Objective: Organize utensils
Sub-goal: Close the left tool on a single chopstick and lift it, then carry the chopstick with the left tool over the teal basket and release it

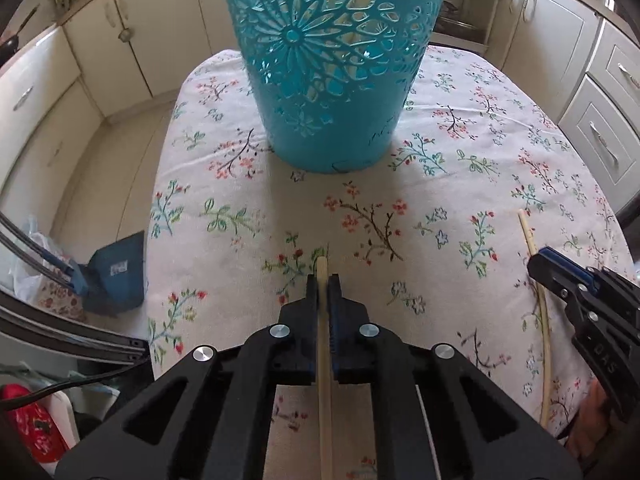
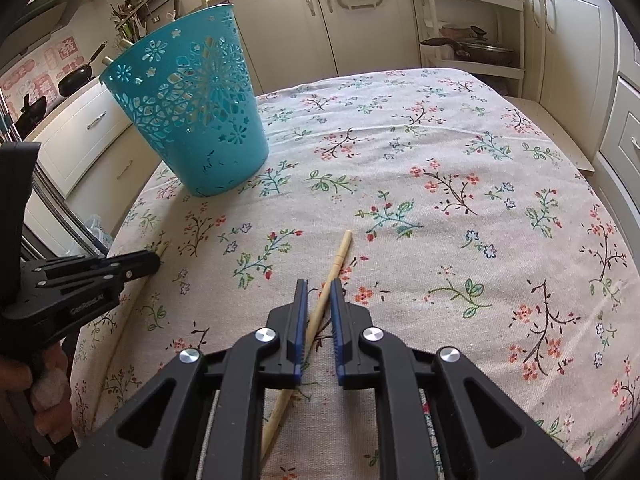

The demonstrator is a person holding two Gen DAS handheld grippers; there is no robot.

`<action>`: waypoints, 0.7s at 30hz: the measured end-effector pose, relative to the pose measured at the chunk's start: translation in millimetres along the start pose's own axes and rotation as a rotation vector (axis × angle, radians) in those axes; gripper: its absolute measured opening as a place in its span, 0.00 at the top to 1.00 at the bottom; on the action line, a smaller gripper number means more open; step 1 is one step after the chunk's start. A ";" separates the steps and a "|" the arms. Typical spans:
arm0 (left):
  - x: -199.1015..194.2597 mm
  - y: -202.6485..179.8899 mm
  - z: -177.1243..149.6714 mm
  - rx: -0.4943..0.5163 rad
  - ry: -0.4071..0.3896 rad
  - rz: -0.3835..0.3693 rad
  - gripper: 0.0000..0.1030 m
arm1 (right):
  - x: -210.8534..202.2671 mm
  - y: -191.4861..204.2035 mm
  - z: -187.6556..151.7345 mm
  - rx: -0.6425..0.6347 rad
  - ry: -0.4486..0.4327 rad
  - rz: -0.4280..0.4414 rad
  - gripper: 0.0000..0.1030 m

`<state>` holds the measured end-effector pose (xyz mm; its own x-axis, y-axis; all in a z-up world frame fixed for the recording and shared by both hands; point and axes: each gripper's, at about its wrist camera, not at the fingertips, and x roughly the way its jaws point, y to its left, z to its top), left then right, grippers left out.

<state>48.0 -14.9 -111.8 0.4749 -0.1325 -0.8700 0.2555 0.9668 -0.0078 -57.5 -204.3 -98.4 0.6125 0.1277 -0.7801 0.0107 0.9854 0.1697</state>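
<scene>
The pale wooden chopstick (image 1: 322,320) in the left claw (image 1: 322,286) runs straight between the two blue-padded fingers, which are pressed tight against it, its tip pointing toward the turquoise perforated plastic basket (image 1: 332,60) standing upright just ahead on the tabletop (image 1: 460,184) with its floral cloth. A second pale wooden chopstick (image 2: 320,312) lies flat on the cloth, slanting across the gap of the right claw (image 2: 319,288); those pads stand slightly apart and do not seem to clamp it, so I read that claw as open around the stick, not gripping.

To do this step well, I would judge that the left stick should be lifted clear of the cloth, tipped more upright and carried over the basket rim before release, since the basket wall is tall. The right claw should square itself to its stick first, because the stick crosses the pads at an angle and could twist or slip on closing.

Counted: two chopsticks on the tabletop side, one basket, two claws. A couple of pale stick ends (image 2: 204,0) show above the basket's rim; how many are inside I cannot tell.
</scene>
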 end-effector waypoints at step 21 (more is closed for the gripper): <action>-131.0 9.5 14.1 -0.080 -0.217 -0.212 0.95 | 0.6 11.4 -5.5 -0.072 -0.030 -0.024 0.72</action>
<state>0.1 8.6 9.0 0.5887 -0.3681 -0.7197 0.3049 0.9257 -0.2240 -61.3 -192.4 -100.2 0.6359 0.1015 -0.7651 -0.0308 0.9939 0.1063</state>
